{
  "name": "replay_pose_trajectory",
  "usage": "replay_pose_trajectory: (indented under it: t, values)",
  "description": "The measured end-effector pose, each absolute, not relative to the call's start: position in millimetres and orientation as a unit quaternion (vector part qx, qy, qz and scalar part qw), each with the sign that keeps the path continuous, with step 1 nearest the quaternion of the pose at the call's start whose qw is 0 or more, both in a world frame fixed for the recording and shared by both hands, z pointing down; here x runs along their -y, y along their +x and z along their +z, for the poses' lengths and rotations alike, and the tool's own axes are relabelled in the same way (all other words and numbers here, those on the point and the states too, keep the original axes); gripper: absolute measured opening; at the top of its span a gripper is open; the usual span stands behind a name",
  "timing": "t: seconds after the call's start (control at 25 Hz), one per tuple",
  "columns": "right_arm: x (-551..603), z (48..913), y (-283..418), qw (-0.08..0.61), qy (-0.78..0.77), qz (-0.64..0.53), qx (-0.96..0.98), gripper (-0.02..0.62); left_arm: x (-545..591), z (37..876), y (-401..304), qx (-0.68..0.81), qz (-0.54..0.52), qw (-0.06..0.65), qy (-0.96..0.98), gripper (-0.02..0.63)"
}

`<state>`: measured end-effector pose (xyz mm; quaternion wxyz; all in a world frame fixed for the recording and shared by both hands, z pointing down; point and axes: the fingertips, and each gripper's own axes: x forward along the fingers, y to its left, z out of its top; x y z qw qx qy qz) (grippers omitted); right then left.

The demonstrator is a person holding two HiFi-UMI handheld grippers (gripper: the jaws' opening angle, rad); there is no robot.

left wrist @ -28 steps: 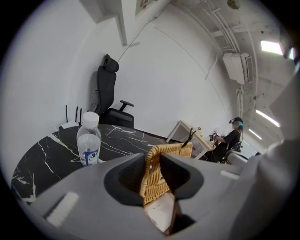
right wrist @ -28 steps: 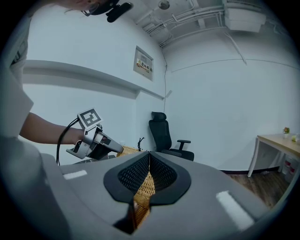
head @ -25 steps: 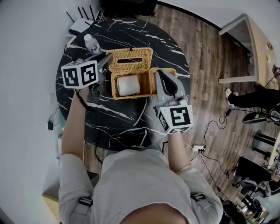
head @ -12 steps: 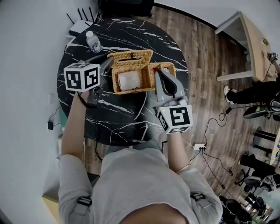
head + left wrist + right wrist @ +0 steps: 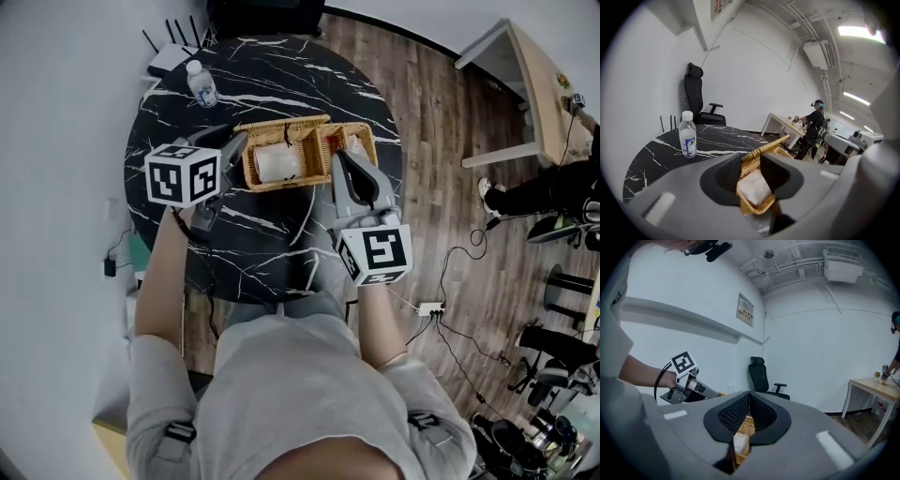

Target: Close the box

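Note:
A wicker box (image 5: 281, 184) with a white tissue pack (image 5: 275, 164) inside sits on the round black marble table (image 5: 253, 234). Its hinged lid (image 5: 281, 123) stands up along the rear edge, seen almost edge-on. My left gripper (image 5: 239, 145) is at the box's left end. In the left gripper view (image 5: 751, 161) the lid's end (image 5: 768, 146) fills the gap between its tips. My right gripper (image 5: 340, 157) rests on the wall between the box and its small side compartment (image 5: 364, 141). Its jaws meet at the tips (image 5: 749, 405) with wicker (image 5: 749, 425) just beneath.
A water bottle (image 5: 201, 84) stands at the table's far left, a router (image 5: 167, 56) behind it. A cable (image 5: 305, 211) lies in front of the box. An office chair (image 5: 696, 101) is beyond the table. A person (image 5: 813, 126) works at a desk (image 5: 525, 84) on the right.
The lid has swung from leaning back to standing up over the box's rear edge. Both grippers and the box have shifted a little toward the far side of the table.

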<state>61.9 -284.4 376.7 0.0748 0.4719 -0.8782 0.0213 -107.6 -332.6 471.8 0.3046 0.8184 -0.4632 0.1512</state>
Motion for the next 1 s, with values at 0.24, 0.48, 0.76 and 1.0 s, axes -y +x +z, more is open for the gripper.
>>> replay_pose_trajectory:
  t: [0.24, 0.48, 0.76, 1.0]
  values:
    - [271.8, 377.6, 60.2, 0.075, 0.475, 0.02, 0.877, 0.005, 314.8, 479.1, -103.0, 0.458, 0.158, 0.299, 0.822, 0.149]
    - [262.1, 378.1, 58.1, 0.077, 0.477, 0.02, 0.875, 0.005, 299.0, 488.6, -99.5, 0.45, 0.158, 0.31, 0.822, 0.16]
    - [253.1, 379.5, 56.4, 0.079, 0.478, 0.02, 0.874, 0.005, 284.2, 500.3, -95.2, 0.442, 0.158, 0.326, 0.821, 0.163]
    - [246.6, 382.0, 55.8, 0.082, 0.48, 0.02, 0.873, 0.005, 274.1, 515.1, -90.6, 0.432, 0.15, 0.354, 0.816, 0.163]
